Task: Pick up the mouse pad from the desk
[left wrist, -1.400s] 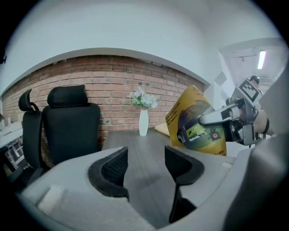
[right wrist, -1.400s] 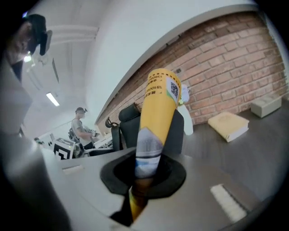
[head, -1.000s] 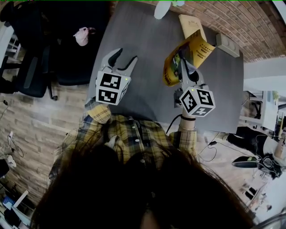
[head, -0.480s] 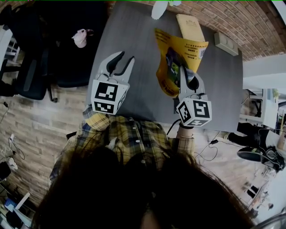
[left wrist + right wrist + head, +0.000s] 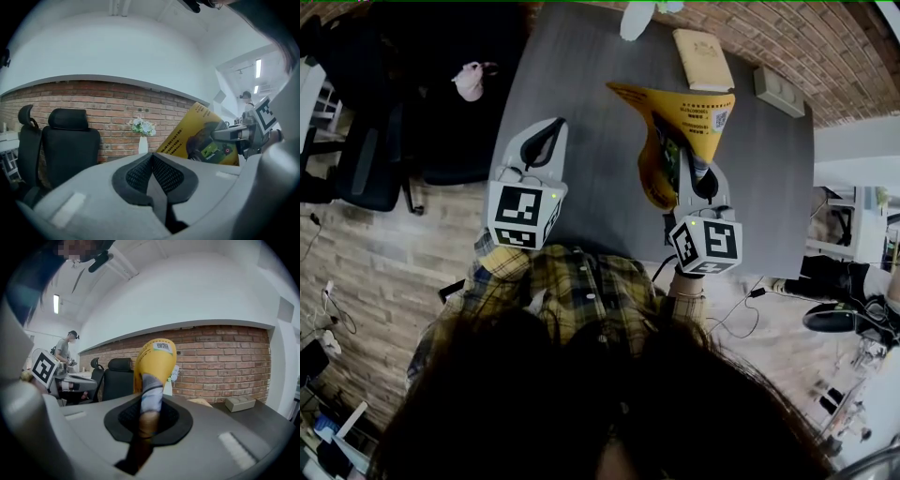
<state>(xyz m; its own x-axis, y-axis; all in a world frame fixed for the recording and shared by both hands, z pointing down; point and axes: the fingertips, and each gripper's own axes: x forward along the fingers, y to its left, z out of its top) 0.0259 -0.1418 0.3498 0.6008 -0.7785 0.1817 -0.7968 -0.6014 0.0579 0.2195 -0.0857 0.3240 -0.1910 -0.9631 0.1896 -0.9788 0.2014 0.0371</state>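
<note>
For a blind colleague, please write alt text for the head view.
From above: the right gripper pinches a yellow mouse pad raised off the grey desk, while the left gripper, just shut and empty, hangs beside it.

The vase [image 5: 636, 19] is cut off by the top edge of the head view, so only part of it shows. The person's shirt [image 5: 581, 281] and hair [image 5: 581, 403] hide the near edge of the desk [image 5: 581, 150]. The lower edge of the mouse pad [image 5: 684, 117] is hidden between the jaws of the right gripper [image 5: 692, 173]. The print on the mouse pad is too small to read. In the left gripper view, the right gripper covers the pad's right edge.
</note>
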